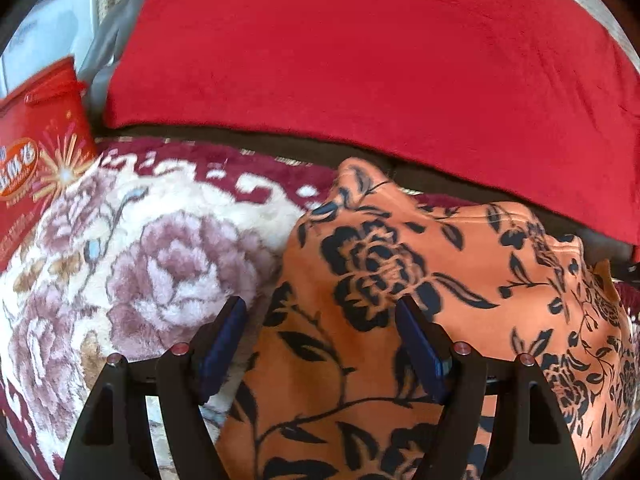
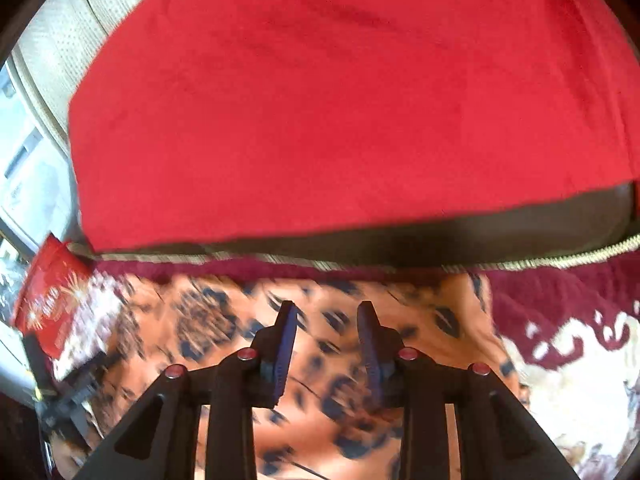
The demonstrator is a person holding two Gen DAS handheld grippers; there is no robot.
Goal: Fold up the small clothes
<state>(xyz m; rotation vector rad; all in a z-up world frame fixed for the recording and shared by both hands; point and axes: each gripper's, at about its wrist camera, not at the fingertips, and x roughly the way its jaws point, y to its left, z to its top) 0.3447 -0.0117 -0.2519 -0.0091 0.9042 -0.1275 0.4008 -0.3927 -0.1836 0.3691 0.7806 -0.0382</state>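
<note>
- My left gripper [image 1: 320, 316] stands wide over the near-left edge of the orange floral garment [image 1: 420, 288]; I see no cloth pinched between its pads, so I count it as empty.
- My right gripper [image 2: 326, 316] is much narrower, with a clear gap between its blue pads [image 2: 286, 344] and nothing visibly caught in it. Its view is smeared, so I cannot rule out a thin edge there.
- The garment lies rumpled on the flowered rug [image 1: 160, 240], its far edge humped up near the dark base under the red blanket [image 1: 360, 60].
- Risk: if I close the left jaws here, I judge they may bite a single layer, or plush rug pile along with the cloth, and the fold would drag crooked.
- Risk: the humps at the far edge could trap air and leave the fold lumpy unless I flatten first.
- Risk: a hasty sweep with the right hand may skid the soft fabric sideways rather than fold it.
- The red box [image 1: 40, 152] sits at the rug's left; a wide swing could knock it.
</note>
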